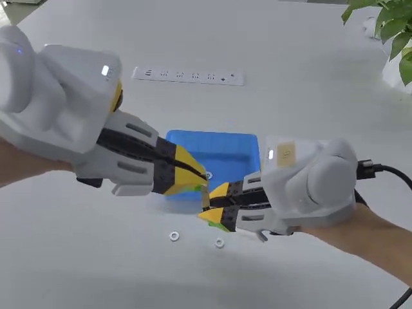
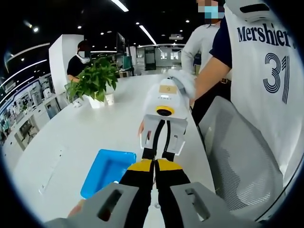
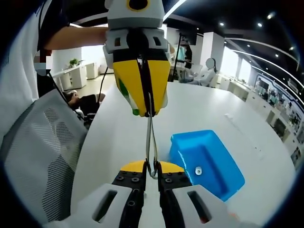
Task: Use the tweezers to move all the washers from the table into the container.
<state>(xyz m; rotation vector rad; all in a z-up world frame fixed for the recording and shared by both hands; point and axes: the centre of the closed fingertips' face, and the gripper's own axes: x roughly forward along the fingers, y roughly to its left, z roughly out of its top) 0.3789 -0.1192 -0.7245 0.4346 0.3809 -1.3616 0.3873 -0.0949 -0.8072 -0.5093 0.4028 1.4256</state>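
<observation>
White table point(image 1: 290, 77) takes up most of the head view. A grey mesh chair point(image 2: 242, 156) sits beside it, w/ a person in a numbered jersey behind it in the left gripper view.

L gripper point(image 1: 196, 183) comes in from the left of the head view and R gripper point(image 1: 212, 209) from the right. They sit tip to tip, just in front of the container's near edge.

From the right gripper view I read the L gripper's yellow jaws as pressed together on the far end of the tweezers point(image 3: 150, 137). The R gripper's jaws are closed down on the near end, no gap either side. So both pinch the same tool, which runs straight between them.

Blue container point(image 1: 225, 151) is mid-table, open top, just beyond the gripper tips. A potted plant point(image 1: 386, 32) is at the far right corner. A white power strip point(image 1: 188, 76) lies flat beyond the container, well apart from it.

The tweezers' two thin arms lie close together. I can't tell which end is the tip or whether they grip anything.

Washers: one point(image 3: 198, 170) lies on the container floor. Two more point(image 1: 174, 236) point(image 1: 219, 243) are on the bare table, nearer me than the grippers and apart from each other.
</observation>
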